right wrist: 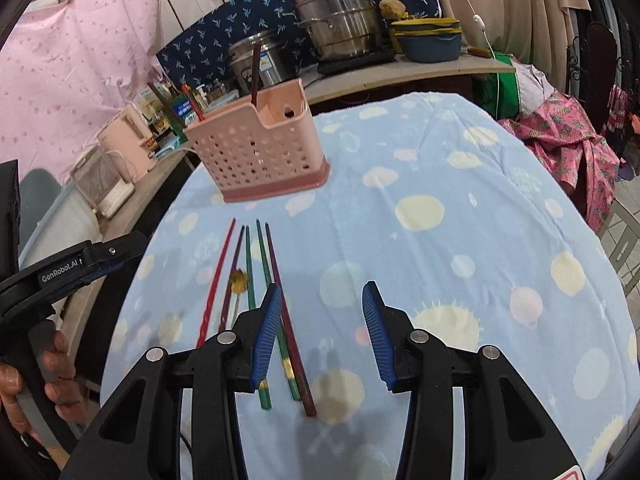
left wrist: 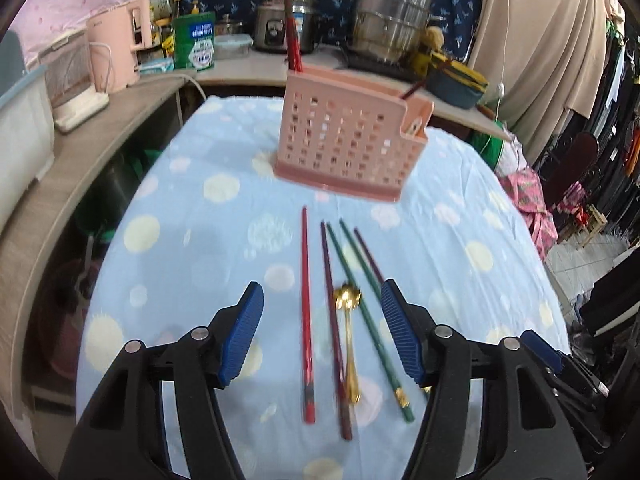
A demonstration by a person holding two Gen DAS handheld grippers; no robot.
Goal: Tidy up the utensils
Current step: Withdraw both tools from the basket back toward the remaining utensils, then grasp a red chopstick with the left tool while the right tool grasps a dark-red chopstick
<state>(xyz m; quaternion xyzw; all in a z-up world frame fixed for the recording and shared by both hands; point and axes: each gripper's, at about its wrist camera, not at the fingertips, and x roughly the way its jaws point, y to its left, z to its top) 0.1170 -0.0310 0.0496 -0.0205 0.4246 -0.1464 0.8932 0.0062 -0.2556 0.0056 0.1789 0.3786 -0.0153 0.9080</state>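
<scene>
A pink perforated utensil holder [left wrist: 344,144] stands on the blue spotted cloth [left wrist: 200,232], with dark red chopsticks [left wrist: 291,36] upright in it; it also shows in the right wrist view [right wrist: 260,152]. In front of it lie a red chopstick [left wrist: 306,312], a maroon chopstick [left wrist: 334,332], green chopsticks [left wrist: 368,312] and a gold spoon [left wrist: 348,320]. My left gripper [left wrist: 322,296] is open above them, its fingers either side of the group. My right gripper [right wrist: 322,294] is open and empty, just right of the chopsticks [right wrist: 264,264] and spoon [right wrist: 239,280].
A wooden counter [left wrist: 100,136] runs along the left and back with a pink kettle [left wrist: 116,56], a green tin [left wrist: 195,42], a rice cooker [left wrist: 280,20], steel pots [left wrist: 390,16] and a blue-yellow lunch box [left wrist: 456,84]. Clothes hang at the right.
</scene>
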